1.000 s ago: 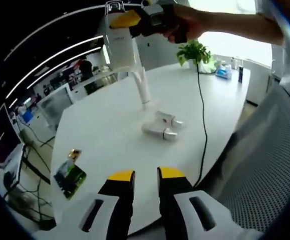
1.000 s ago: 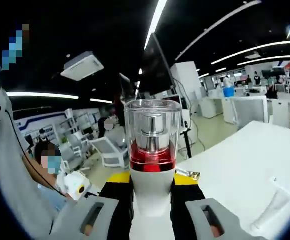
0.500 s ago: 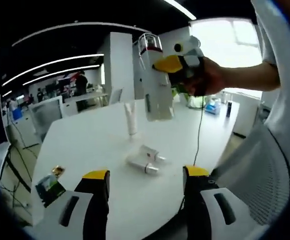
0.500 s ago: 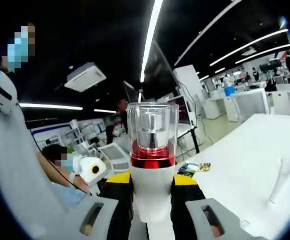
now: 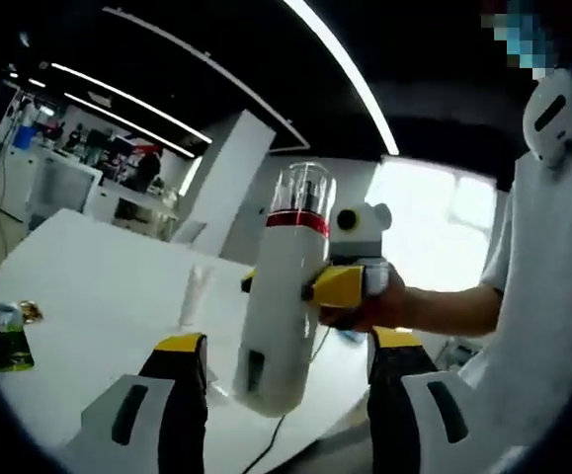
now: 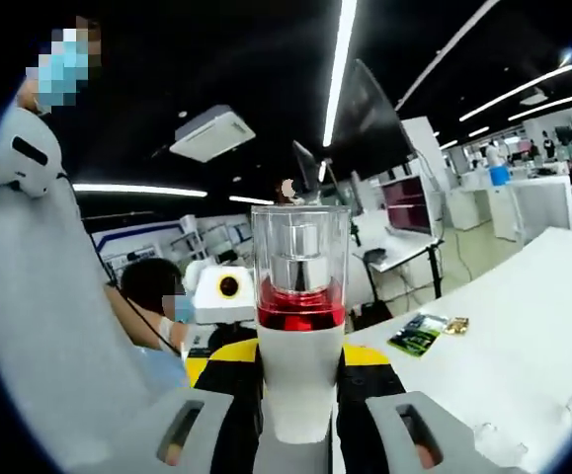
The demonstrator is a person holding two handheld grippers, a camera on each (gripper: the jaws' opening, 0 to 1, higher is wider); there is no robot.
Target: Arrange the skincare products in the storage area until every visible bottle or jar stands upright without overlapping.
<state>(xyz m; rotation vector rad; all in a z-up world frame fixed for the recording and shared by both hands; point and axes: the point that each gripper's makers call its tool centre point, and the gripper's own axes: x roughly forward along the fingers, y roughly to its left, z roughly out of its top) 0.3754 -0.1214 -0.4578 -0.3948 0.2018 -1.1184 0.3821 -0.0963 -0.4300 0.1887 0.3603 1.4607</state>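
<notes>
Aloft, the white pump bottle (image 6: 300, 326) sits clenched in the right tongs (image 6: 300, 367), above the counter (image 5: 88, 286).
Its clear cap and red band top it; the left tongs (image 5: 281, 360) stand spread and empty beneath it, a white tube (image 5: 197, 294) upright beyond.

The right gripper (image 5: 315, 286) clamps a white bottle (image 5: 278, 296) at center. Left gripper (image 5: 278, 355) jaws spread wide at 6 o'clock. A tube (image 5: 196, 296) stands at 9 o'clock.
</notes>
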